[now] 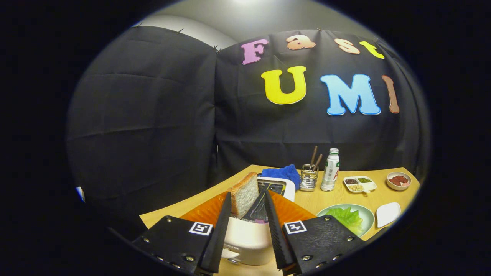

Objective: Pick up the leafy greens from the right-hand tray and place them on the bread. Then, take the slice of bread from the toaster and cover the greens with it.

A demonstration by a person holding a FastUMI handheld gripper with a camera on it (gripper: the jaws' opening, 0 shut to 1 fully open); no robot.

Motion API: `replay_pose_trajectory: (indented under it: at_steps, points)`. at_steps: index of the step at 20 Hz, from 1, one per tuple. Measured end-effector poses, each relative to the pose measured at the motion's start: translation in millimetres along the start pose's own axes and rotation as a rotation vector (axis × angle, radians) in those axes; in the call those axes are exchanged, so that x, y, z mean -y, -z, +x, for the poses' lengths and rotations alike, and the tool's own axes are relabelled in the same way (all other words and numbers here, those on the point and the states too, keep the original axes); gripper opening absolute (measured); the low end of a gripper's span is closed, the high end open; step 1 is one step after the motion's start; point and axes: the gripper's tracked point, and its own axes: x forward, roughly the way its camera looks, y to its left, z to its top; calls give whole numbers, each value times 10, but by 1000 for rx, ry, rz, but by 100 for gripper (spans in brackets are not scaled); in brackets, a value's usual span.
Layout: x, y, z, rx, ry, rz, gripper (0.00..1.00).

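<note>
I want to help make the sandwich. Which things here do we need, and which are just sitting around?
Needed: bread slice in the toaster, leafy greens on the green plate, open gripper.

Just sitting: blue cloth, bottle, chopstick holder, snack dishes.

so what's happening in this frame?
The hand-held gripper is open over the toaster, its fingers spread around the slots. A bread slice sticks up from the toaster just ahead of the fingers, nearer the left one, not gripped. The greens lie on a green plate to the right. An orange tray sits under the toaster.
</note>
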Motion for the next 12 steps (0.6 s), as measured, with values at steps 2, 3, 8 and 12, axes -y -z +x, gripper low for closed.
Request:
replay_pose_trajectory:
  at_steps: [2,3,8,12]
  points:
    - [-61,60,100,-13,6,8,54]
    - [-104,89,138,-25,5,16,54]
    - [-198,193,368,-75,38,9,54]
    - [-38,168,481,-61,160,-30,52]
